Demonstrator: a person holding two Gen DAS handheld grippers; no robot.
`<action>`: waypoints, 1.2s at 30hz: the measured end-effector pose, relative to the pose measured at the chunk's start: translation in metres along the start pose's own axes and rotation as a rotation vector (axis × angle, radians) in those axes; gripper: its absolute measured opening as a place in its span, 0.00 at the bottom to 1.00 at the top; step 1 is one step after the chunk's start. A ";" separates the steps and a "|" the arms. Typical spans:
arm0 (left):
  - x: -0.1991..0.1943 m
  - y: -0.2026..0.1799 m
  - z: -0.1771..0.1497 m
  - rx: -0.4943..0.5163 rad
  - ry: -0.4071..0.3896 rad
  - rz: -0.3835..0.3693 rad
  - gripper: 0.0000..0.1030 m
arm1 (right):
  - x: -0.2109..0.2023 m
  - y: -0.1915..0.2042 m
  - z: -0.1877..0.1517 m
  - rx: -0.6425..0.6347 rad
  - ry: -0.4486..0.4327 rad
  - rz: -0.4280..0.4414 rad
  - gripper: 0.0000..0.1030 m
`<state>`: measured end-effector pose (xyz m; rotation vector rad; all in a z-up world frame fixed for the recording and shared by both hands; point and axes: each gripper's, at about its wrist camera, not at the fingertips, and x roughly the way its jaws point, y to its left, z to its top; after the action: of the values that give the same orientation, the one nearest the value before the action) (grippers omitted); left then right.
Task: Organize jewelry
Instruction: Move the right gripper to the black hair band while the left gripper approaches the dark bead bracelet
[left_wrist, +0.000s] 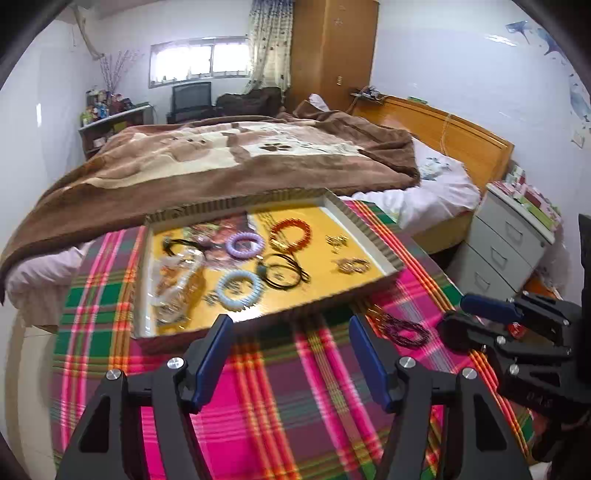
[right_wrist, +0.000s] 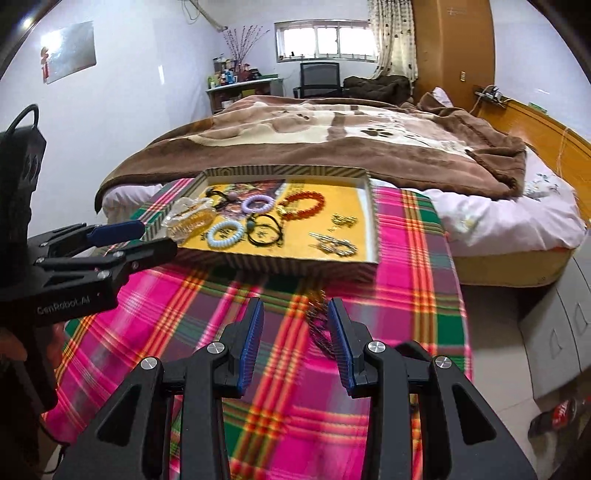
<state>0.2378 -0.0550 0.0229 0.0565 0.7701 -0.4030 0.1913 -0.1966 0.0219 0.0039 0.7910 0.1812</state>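
A shallow tray (left_wrist: 373, 227) with a yellow floor stands on the plaid cloth and holds an orange bead bracelet (left_wrist: 291, 233), a purple coil band (left_wrist: 244, 244), a pale blue coil band (left_wrist: 239, 288), black cords (left_wrist: 282, 271), gold clips (left_wrist: 352, 265) and a clear bag (left_wrist: 177, 284). A dark bead bracelet (left_wrist: 404, 328) lies on the cloth outside the tray. My left gripper (left_wrist: 291, 347) is open and empty just before the tray. My right gripper (right_wrist: 295, 325) is open, its right finger beside the dark bracelet (right_wrist: 319, 325). The tray also shows in the right wrist view (right_wrist: 373, 221).
The plaid-covered table (right_wrist: 413, 280) abuts a bed with a brown blanket (left_wrist: 221, 155). A white drawer unit (left_wrist: 509, 240) stands to the right. A bottle (right_wrist: 557, 413) lies on the floor at the right.
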 end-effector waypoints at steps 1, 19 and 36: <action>0.000 -0.002 -0.002 0.004 0.000 0.009 0.63 | -0.003 -0.004 -0.002 0.002 -0.003 -0.005 0.36; 0.027 -0.029 -0.029 0.008 0.041 -0.088 0.68 | -0.003 -0.066 -0.054 0.092 0.052 -0.071 0.50; 0.044 -0.038 -0.035 0.028 0.067 -0.112 0.68 | 0.028 -0.105 -0.060 0.150 0.118 -0.091 0.50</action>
<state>0.2284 -0.0979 -0.0287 0.0531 0.8358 -0.5208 0.1854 -0.2996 -0.0478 0.0994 0.9193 0.0355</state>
